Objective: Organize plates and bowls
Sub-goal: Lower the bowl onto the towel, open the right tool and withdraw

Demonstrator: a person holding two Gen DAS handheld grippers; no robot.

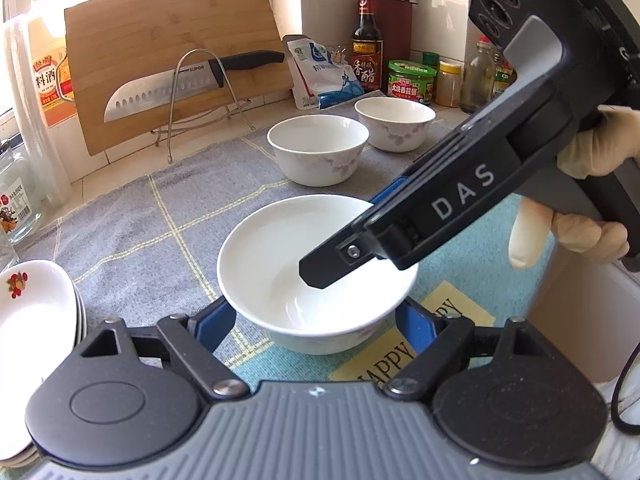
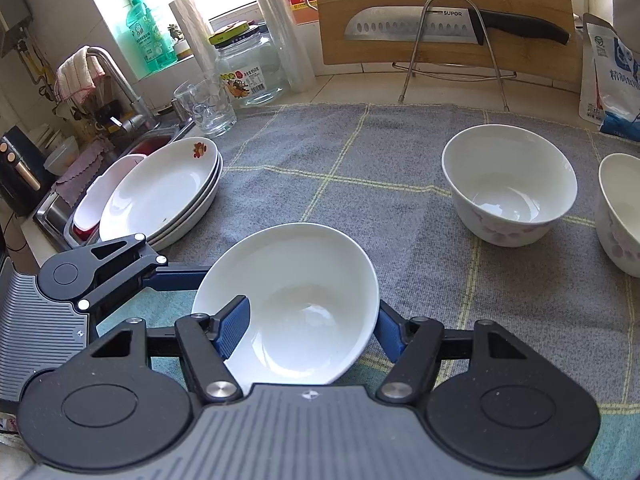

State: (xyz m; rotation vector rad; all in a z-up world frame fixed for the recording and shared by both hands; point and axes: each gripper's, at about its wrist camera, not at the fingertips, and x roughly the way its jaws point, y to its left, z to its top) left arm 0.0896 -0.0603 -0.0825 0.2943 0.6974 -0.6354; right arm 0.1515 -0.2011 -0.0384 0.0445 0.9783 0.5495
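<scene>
Plates (image 2: 160,196): stacked at the edge of the checked cloth (image 2: 360,200), beside the sink; apparently sorted, though one more white dish (image 2: 108,196) lies apart in the sink tray.

Bowls, three in all, none nested yet.
- Plain white bowl (image 2: 288,304): nearest, low over the cloth, slightly tilted (whether lifted clear or resting on its foot cannot be told).
- Flowered bowl (image 2: 510,184) and second flowered bowl (image 2: 620,208): upright on the cloth, side by side, well apart from the white one.

Right gripper (image 2: 312,320): fingers astride the white bowl's wall, one blue pad inside, one outside, seemingly clamped on it.

Left gripper (image 1: 316,316): fingers set wide on either side of the same bowl; contact on the near side likely, real pressure not discernible.

Worktop (image 2: 348,84): chopping board, knife, jars and bottles at the back, not part of the job.

Left to do, by judgement: carrying the white bowl across and stacking all three.
</scene>
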